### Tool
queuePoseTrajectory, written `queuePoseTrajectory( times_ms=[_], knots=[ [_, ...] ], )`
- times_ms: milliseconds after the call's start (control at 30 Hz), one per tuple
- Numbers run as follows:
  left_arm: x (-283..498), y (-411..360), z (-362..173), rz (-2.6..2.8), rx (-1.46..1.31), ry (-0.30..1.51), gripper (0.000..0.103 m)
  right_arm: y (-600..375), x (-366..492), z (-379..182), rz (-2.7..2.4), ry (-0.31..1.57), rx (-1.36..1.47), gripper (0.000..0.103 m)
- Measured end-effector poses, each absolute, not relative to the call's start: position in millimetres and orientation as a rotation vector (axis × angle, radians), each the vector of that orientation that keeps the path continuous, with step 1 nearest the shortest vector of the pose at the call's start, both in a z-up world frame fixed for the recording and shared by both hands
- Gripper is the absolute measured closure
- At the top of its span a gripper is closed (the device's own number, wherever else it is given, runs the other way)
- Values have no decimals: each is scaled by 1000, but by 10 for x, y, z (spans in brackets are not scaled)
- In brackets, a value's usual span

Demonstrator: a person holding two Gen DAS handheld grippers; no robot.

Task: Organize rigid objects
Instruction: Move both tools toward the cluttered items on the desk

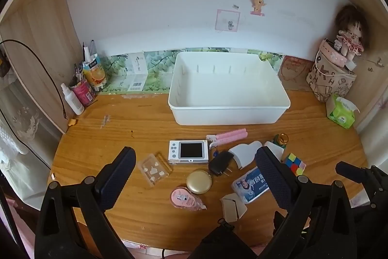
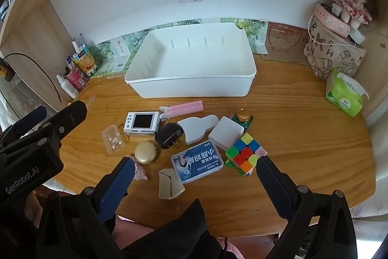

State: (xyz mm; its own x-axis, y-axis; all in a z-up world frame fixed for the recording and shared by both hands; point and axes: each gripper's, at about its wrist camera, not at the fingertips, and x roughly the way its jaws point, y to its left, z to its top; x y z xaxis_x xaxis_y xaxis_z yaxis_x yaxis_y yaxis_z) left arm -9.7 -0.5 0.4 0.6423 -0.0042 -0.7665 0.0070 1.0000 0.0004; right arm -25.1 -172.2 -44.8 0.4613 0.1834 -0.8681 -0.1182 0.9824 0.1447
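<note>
1. Left gripper (image 1: 194,169): jaws spread wide, nothing between them, fingers pointing toward far side, held above the surface.
2. Right gripper (image 2: 195,175): jaws spread wide, holding nothing, pointing far, also raised.
3. Left gripper sits just left of right gripper, both at near edge.

Empty bin (image 1: 228,111) behind desk clutter
</note>
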Motion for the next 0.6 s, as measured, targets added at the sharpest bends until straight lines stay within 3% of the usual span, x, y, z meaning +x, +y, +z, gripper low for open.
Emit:
queuePoseTrajectory(
  times_ms=[600],
  knots=[
    [-347, 237, -87, -56, -43, 929, 3, -1546, -500, -495, 159, 1159, 49, 2]
  ],
)
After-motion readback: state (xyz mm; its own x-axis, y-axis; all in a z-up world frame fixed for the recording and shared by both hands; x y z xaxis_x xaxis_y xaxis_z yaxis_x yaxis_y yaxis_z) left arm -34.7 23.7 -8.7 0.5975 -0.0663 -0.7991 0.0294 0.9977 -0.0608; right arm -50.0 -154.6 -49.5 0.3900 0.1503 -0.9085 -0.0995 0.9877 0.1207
